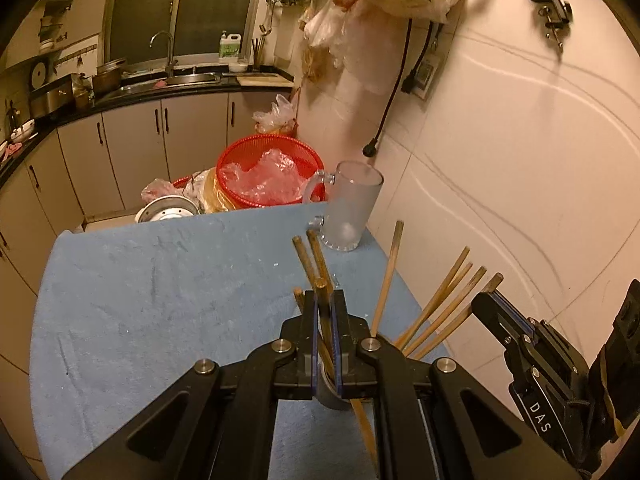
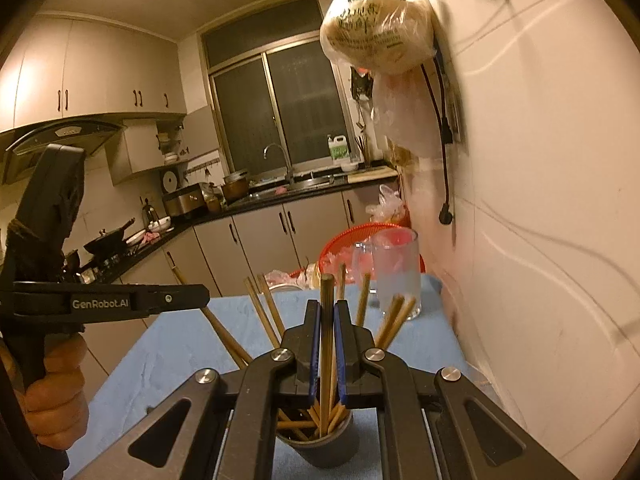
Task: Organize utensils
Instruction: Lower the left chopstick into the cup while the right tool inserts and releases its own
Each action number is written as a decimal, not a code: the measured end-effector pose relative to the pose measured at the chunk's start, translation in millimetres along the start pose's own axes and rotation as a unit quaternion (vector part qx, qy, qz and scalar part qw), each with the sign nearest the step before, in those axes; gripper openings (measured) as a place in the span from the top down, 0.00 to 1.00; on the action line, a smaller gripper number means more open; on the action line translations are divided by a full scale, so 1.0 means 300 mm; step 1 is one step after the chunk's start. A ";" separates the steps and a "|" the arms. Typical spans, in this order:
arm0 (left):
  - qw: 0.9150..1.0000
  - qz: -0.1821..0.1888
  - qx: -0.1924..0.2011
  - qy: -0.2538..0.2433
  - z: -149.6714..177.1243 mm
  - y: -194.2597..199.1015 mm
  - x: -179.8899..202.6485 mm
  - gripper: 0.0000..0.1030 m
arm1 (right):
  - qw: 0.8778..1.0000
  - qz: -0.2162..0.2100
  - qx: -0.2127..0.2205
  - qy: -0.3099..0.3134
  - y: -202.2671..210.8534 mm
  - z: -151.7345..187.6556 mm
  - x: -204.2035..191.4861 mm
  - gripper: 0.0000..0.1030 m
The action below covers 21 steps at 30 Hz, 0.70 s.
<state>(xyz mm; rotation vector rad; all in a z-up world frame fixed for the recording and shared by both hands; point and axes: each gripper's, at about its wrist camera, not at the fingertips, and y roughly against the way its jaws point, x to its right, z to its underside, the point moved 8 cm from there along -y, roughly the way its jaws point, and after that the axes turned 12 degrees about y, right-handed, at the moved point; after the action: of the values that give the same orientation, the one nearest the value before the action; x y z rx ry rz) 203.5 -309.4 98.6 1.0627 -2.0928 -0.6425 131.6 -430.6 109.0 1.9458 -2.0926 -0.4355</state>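
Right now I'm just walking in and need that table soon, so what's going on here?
A person is sorting chopsticks with two tools. The right hand-held gripper is shut on one chopstick, which stands upright in the grey cup among many others. The left hand-held gripper is closed on chopsticks too, just above that cup. A frosted glass mug stands empty at the far corner of the blue-covered table.

Both grippers are black with blue-lined fingers [image 2: 315, 344] and silver screws [image 1: 370, 345]. One bears white "GenRobot.AI" lettering [image 2: 100, 303]. A bare hand [image 2: 56, 396] shows.
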 end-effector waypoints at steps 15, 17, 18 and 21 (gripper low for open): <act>1.000 -0.005 -0.009 -0.011 0.027 -0.042 -0.003 0.93 | 1.000 0.007 -0.009 -0.005 -0.002 0.032 0.020 0.93; 1.000 -0.006 -0.009 -0.011 0.026 -0.041 -0.005 0.93 | 1.000 0.007 -0.009 -0.006 0.004 0.032 0.016 0.93; 1.000 -0.006 -0.009 -0.012 0.027 -0.041 -0.005 0.93 | 1.000 0.007 -0.010 -0.005 0.003 0.031 0.015 0.93; 1.000 -0.007 -0.008 -0.014 0.028 -0.040 -0.003 0.93 | 1.000 0.003 -0.011 -0.007 0.000 0.027 0.014 0.93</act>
<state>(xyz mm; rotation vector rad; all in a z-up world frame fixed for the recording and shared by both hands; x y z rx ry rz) 203.3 -314.2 84.9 1.0670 -2.1011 -0.6836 128.1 -434.4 101.4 1.9282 -2.0930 -0.4712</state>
